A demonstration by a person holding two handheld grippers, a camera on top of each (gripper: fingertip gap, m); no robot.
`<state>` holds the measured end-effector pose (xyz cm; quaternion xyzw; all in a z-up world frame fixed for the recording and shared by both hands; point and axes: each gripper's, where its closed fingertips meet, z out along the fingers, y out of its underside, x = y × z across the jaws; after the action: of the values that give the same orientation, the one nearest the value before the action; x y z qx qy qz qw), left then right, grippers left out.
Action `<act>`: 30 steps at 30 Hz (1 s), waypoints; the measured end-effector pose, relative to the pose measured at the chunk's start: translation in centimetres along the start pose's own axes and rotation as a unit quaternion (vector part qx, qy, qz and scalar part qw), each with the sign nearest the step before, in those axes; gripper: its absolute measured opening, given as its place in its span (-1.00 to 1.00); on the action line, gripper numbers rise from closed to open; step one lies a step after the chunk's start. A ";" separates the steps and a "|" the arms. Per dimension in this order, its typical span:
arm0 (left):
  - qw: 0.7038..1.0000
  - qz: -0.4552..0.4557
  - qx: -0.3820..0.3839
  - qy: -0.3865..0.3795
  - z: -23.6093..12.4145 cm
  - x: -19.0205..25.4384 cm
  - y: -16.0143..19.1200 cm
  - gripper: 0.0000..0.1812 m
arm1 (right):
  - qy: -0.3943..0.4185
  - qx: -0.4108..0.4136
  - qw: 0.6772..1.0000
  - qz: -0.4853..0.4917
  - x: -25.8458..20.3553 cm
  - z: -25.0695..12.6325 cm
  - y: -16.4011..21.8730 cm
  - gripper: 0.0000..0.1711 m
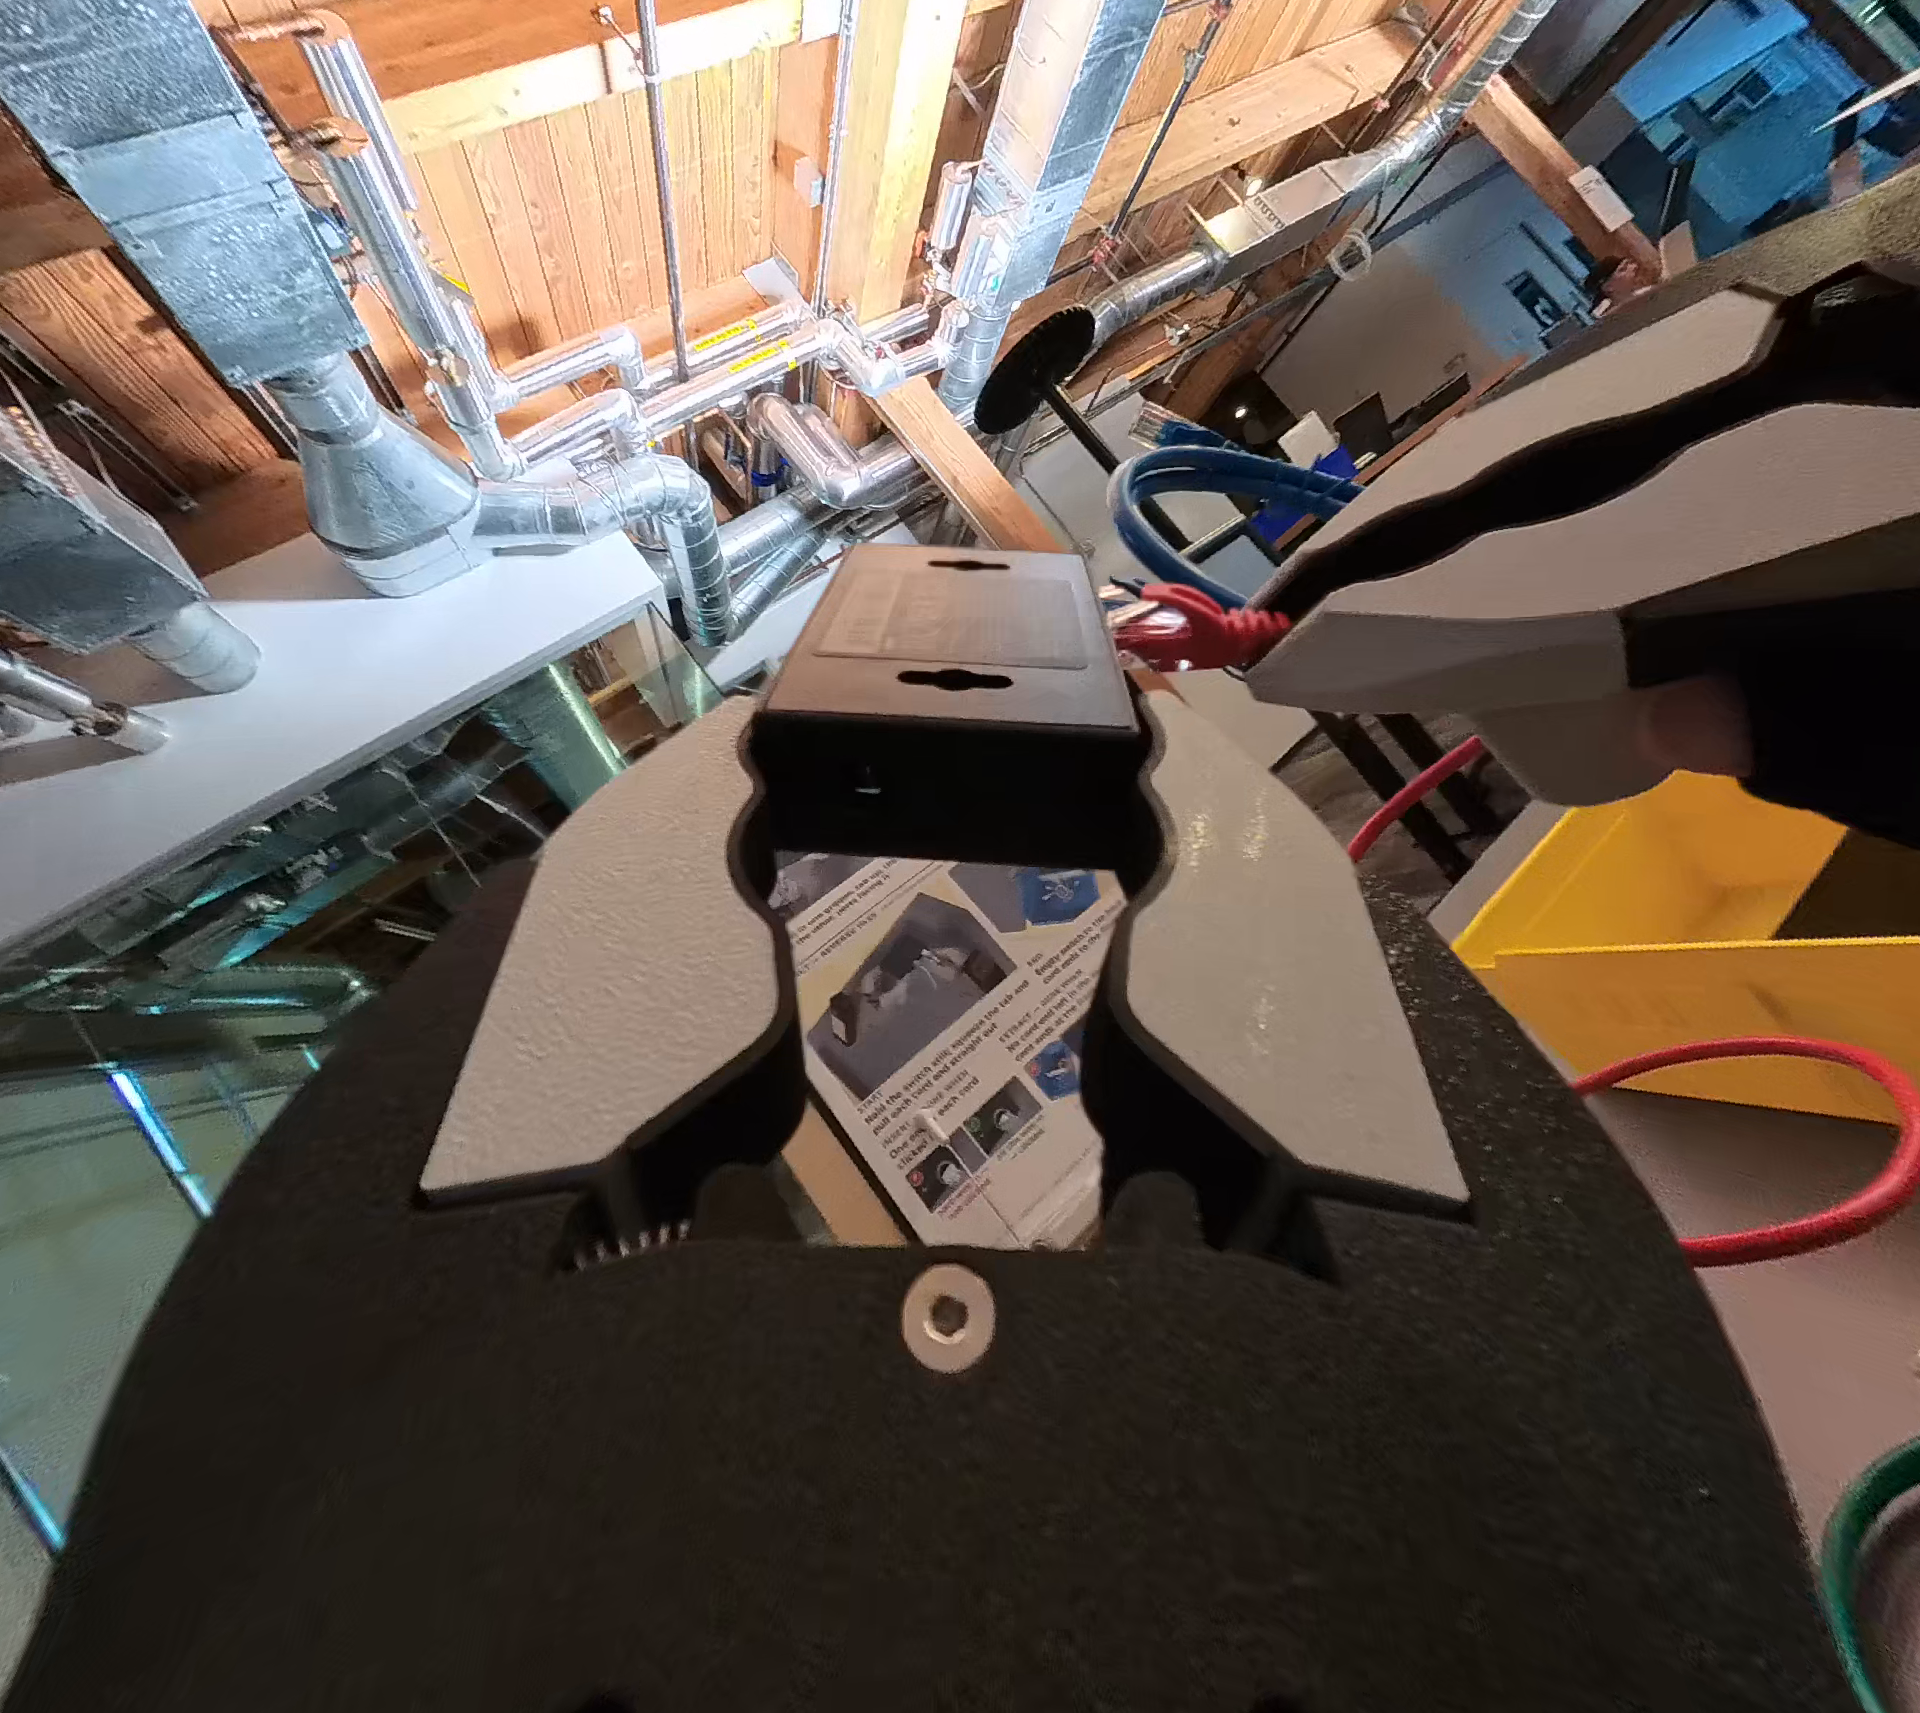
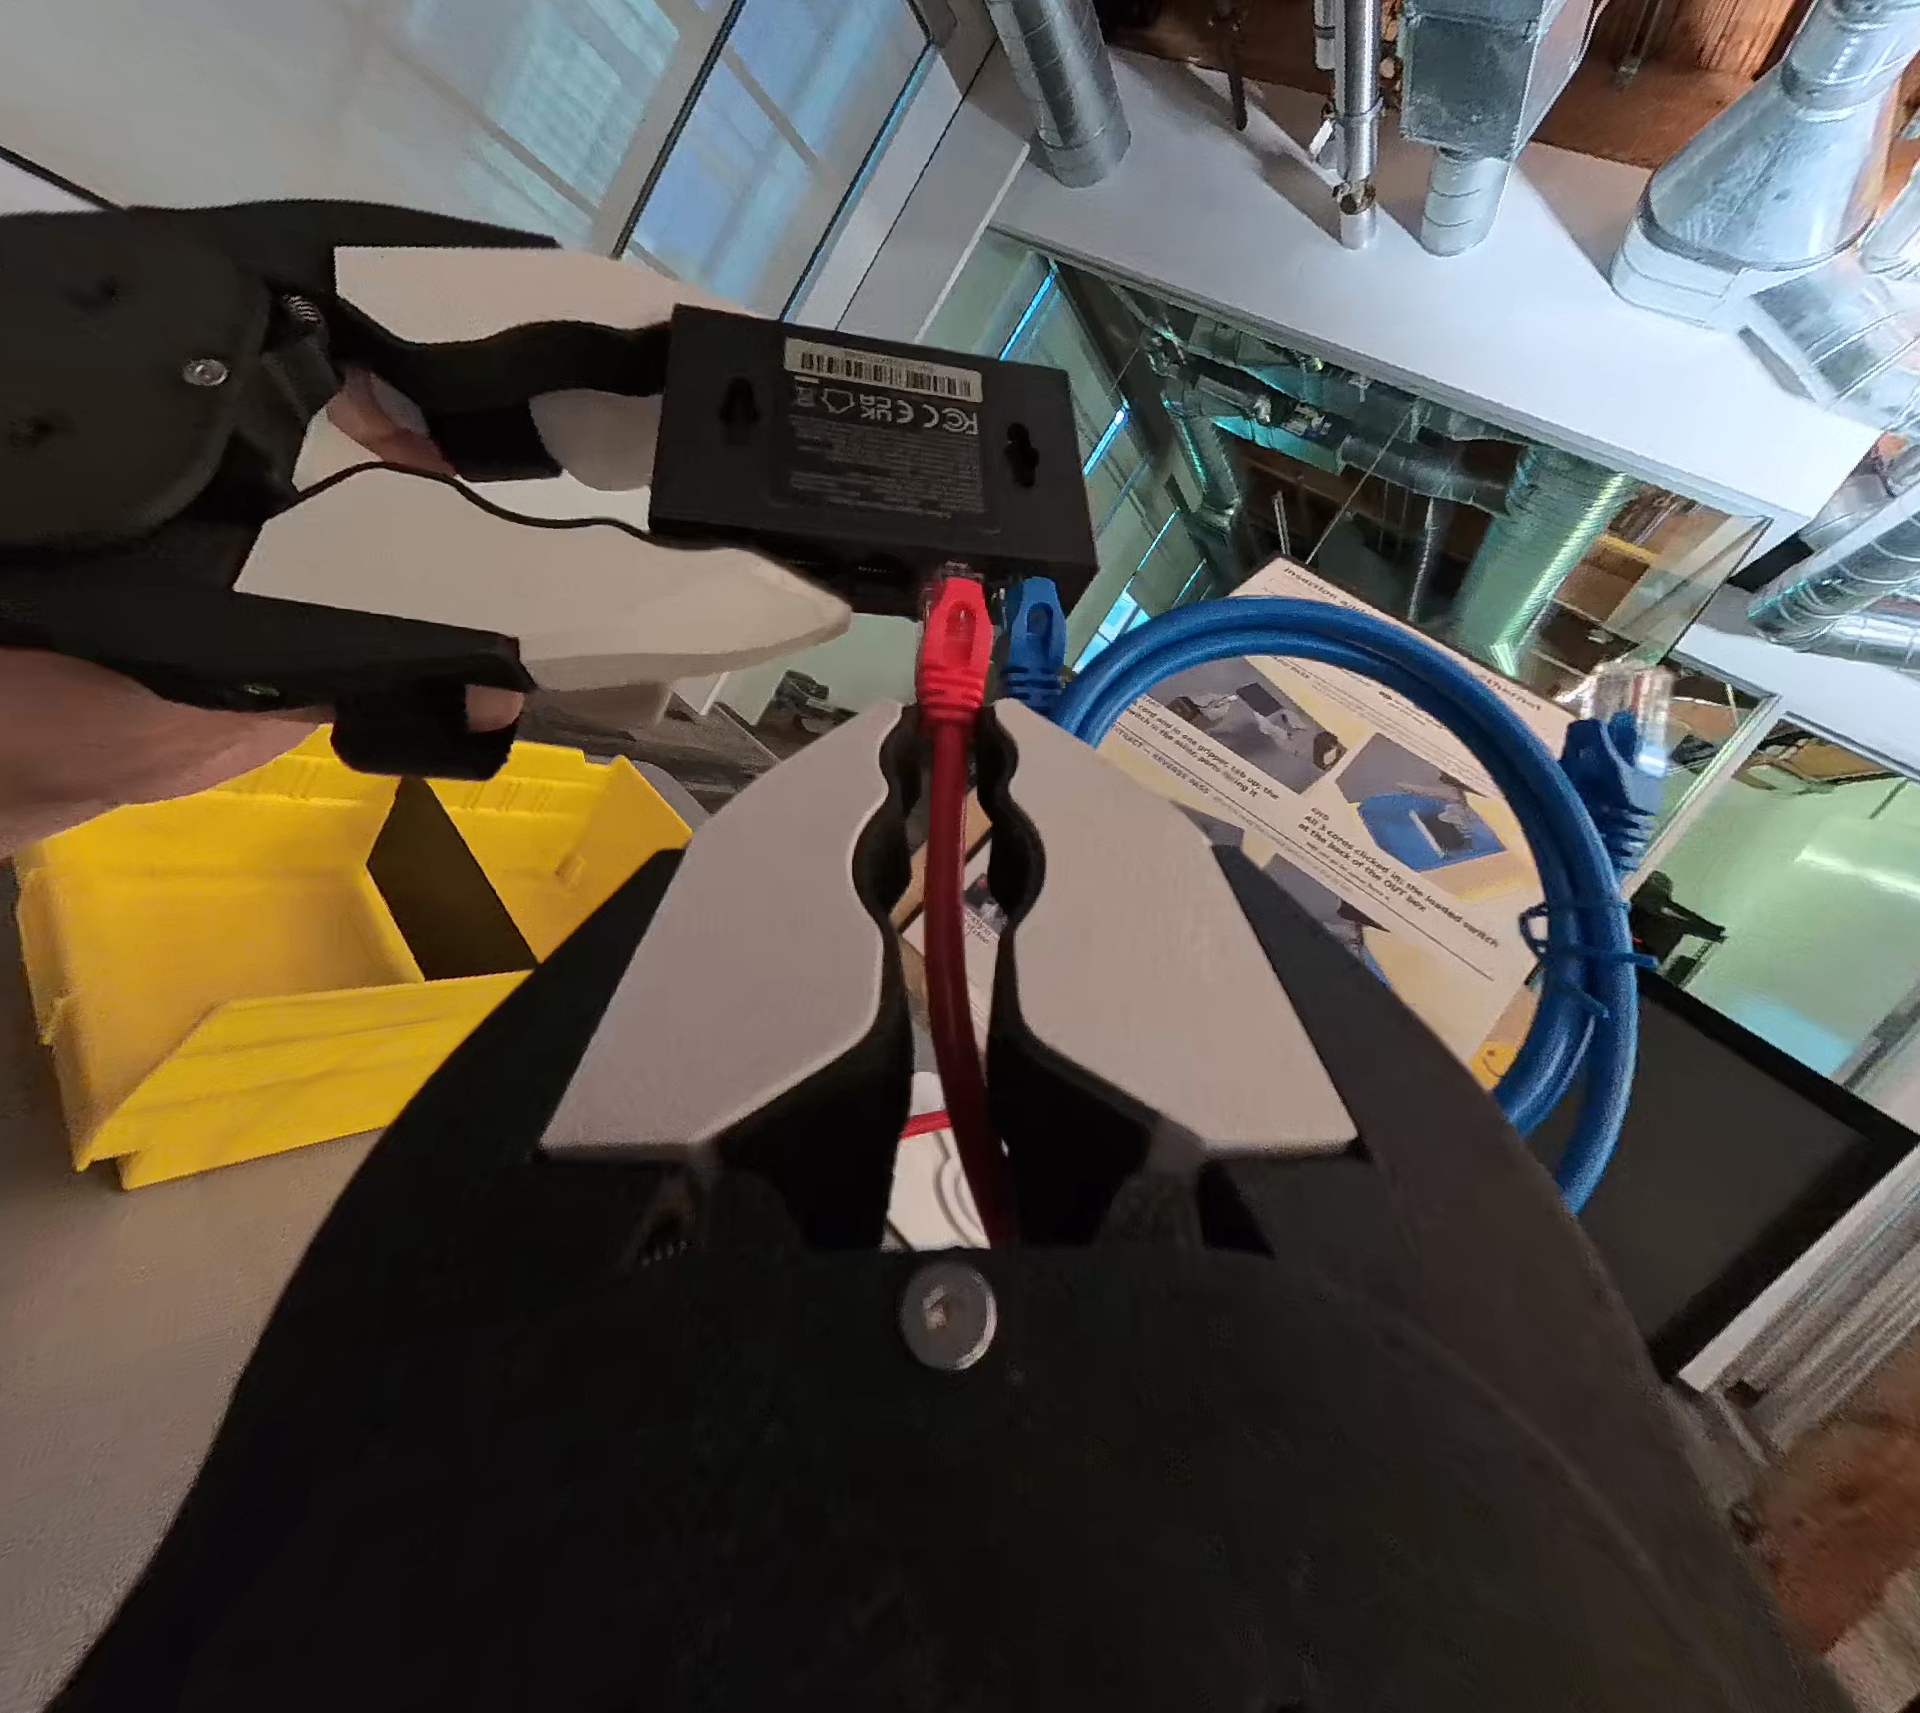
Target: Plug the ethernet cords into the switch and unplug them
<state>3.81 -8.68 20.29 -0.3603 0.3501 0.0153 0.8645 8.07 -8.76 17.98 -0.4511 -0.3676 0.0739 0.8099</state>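
Red cord (image 2: pixel 948 790) pinched in right gripper (image 2: pixel 943 713), plug at switch (image 2: pixel 871 445); left gripper (image 1: pixel 948 770) clamps switch; blue cord (image 2: pixel 1039 624) plugged beside.

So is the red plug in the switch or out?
In, it seems: the red plug meets the switch port edge beside the blue plug. Whether it is fully seated cannot be told.

Black switch (image 2: pixel 873 448), red cord (image 2: pixel 951 832), blue cord (image 2: pixel 1351 635), yellow bin (image 2: pixel 260 988).
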 end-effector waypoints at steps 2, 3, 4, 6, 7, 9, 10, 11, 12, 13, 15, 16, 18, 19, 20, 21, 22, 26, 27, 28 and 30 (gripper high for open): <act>1.000 -0.002 -0.007 0.007 0.1 0.1 0.2 -0.19 | -0.001 -0.001 1.000 -0.013 -0.1 -0.1 -0.2 -0.88; 1.000 0.003 -0.006 0.011 0.2 0.2 0.3 -0.17 | 0.002 -0.004 1.000 -0.022 -0.1 -0.1 -0.3 -0.88; 1.000 0.007 0.000 0.016 0.1 0.3 0.2 -0.16 | 0.005 -0.010 0.999 -0.033 -0.1 -0.1 -0.3 -0.88; 1.000 0.005 0.009 0.016 -0.1 0.0 0.0 -0.25 | 0.003 -0.028 0.998 -0.051 -0.2 -0.1 -0.1 -0.89; 1.000 -0.001 0.014 0.016 -0.2 0.0 -0.2 -0.27 | 0.002 -0.033 0.998 -0.055 -0.2 -0.1 -0.1 -0.88; 1.000 -0.010 0.018 0.013 -0.3 -0.2 -0.6 -0.29 | -0.001 -0.038 0.998 -0.053 -0.3 -0.1 -0.2 -0.88; 1.000 -0.009 0.021 0.010 -0.5 -0.3 -0.7 -0.31 | -0.001 -0.036 0.998 -0.051 -0.4 -0.1 -0.2 -0.88; 1.000 -0.006 0.019 0.008 -0.5 -0.4 -0.7 -0.31 | -0.001 -0.033 0.998 -0.049 -0.4 -0.1 -0.3 -0.88; 1.000 -0.005 0.015 0.007 -0.4 -0.4 -0.6 -0.31 | -0.001 -0.032 0.998 -0.046 -0.4 -0.1 -0.3 -0.88; 1.000 -0.005 0.012 0.007 -0.4 -0.4 -0.5 -0.31 | -0.002 -0.033 0.999 -0.040 -0.4 -0.1 -0.2 -0.88; 1.000 -0.009 0.009 0.010 -0.3 -0.3 -0.3 -0.32 | -0.008 -0.032 0.999 -0.020 -0.4 0.0 0.0 -0.88; 1.000 -0.013 0.006 0.012 -0.3 -0.3 -0.2 -0.32 | -0.013 -0.031 0.999 -0.007 -0.4 0.0 0.1 -0.88; 0.999 -0.031 0.002 0.025 -0.3 -0.2 0.1 -0.32 | -0.019 -0.027 0.999 0.005 -0.3 0.1 0.2 -0.88; 0.998 -0.045 -0.002 0.034 -0.3 -0.1 0.3 -0.32 | -0.019 -0.028 0.999 0.002 -0.3 0.1 0.3 -0.88; 0.997 -0.059 -0.006 0.042 -0.2 -0.1 0.5 -0.32 | -0.018 -0.028 0.999 -0.001 -0.3 0.1 0.3 -0.88; 0.996 -0.072 -0.008 0.046 -0.2 -0.1 0.6 -0.32 | -0.017 -0.028 0.999 -0.002 -0.3 0.1 0.3 -0.88; 0.995 -0.085 -0.010 0.051 -0.1 -0.1 0.7 -0.32 | -0.016 -0.029 0.999 -0.001 -0.3 0.1 0.4 -0.88; 0.990 -0.129 -0.015 0.058 0.2 0.3 1.3 -0.33 | -0.011 -0.041 0.999 0.023 -0.1 0.3 0.9 -0.88; 0.988 -0.139 -0.020 0.058 0.3 0.4 1.6 -0.33 | -0.011 -0.050 0.998 0.031 0.0 0.3 1.1 -0.88; 0.987 -0.150 -0.025 0.059 0.4 0.5 1.9 -0.33 | -0.011 -0.061 0.997 0.037 0.1 0.4 1.4 -0.88; 0.983 -0.172 -0.024 0.059 0.7 0.7 2.4 -0.33 | -0.011 -0.075 0.996 0.049 0.3 0.5 1.9 -0.88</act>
<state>4.03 -6.63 18.71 -0.4362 0.3328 -0.1467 0.8231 8.37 -7.21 16.77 -0.5277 -0.3584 0.0908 0.7647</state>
